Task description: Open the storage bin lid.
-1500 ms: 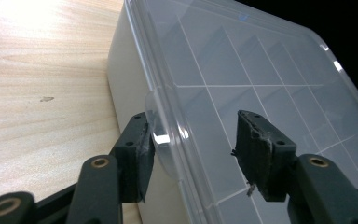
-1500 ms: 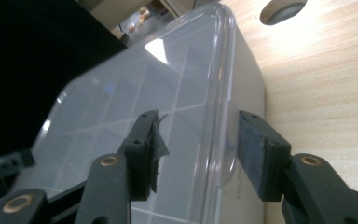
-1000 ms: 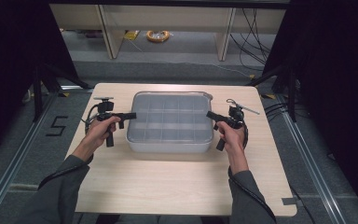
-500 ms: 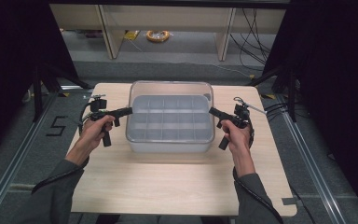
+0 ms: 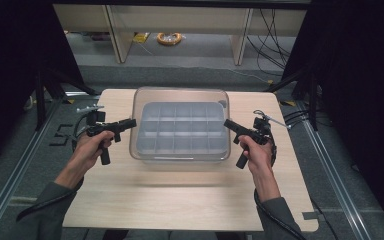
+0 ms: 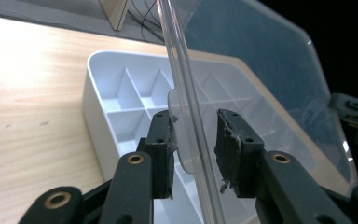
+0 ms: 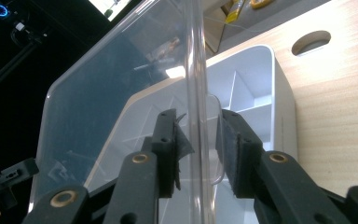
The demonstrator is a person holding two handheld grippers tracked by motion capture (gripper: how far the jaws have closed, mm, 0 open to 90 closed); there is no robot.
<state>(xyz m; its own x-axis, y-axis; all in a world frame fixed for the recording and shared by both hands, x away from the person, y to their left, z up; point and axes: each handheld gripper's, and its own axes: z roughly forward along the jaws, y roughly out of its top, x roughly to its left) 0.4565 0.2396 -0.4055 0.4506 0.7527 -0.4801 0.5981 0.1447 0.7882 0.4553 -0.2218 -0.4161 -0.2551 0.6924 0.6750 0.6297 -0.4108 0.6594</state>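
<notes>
A clear plastic lid (image 5: 180,95) hangs level just above a white divided tray (image 5: 145,150) in the middle of the table. My left gripper (image 5: 132,121) is shut on the lid's left edge and my right gripper (image 5: 226,122) on its right edge. In the left gripper view, the jaws (image 6: 193,140) straddle the lid's rim (image 6: 182,70), with the tray's wall (image 6: 95,121) below. The right gripper view has the jaws (image 7: 198,140) clamped across the rim (image 7: 196,56), above the tray (image 7: 284,116). The tray's compartments look empty.
The light wooden table (image 5: 180,200) has bare room in front of the tray and at both sides. A round hole (image 7: 310,42) sits in the tabletop behind the tray. Shelving and cables lie on the floor beyond the far edge.
The lid has come up off the tray, held by both grippers. Both hands have risen a little with it.
</notes>
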